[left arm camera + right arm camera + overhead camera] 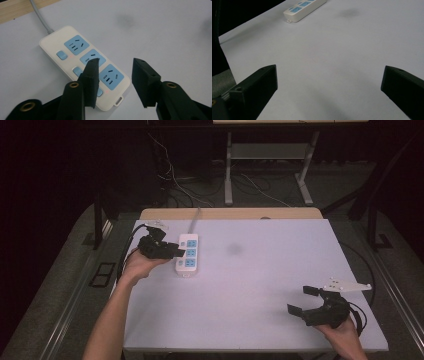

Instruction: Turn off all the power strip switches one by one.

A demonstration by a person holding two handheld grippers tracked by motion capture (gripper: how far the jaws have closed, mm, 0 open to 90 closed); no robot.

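A white power strip point(187, 253) with three blue sockets lies at the table's left, its grey cord point(194, 222) running to the far edge. In the left gripper view the strip point(75, 47) shows small red lights beside its blue switches. My left gripper point(176, 251) hovers at the strip's left side, open, with its left jaw over the middle socket and nothing between the jaws point(115, 63). My right gripper point(301, 300) rests near the front right corner, jaws wide open and empty point(329, 71), facing the distant strip point(303, 8).
The white table top point(260, 285) has a faint dark smudge point(234, 249) near its middle. A wooden strip point(230, 213) edges the far side. Beyond it stand a desk frame point(229, 170) and loose cables point(175, 180) on the floor.
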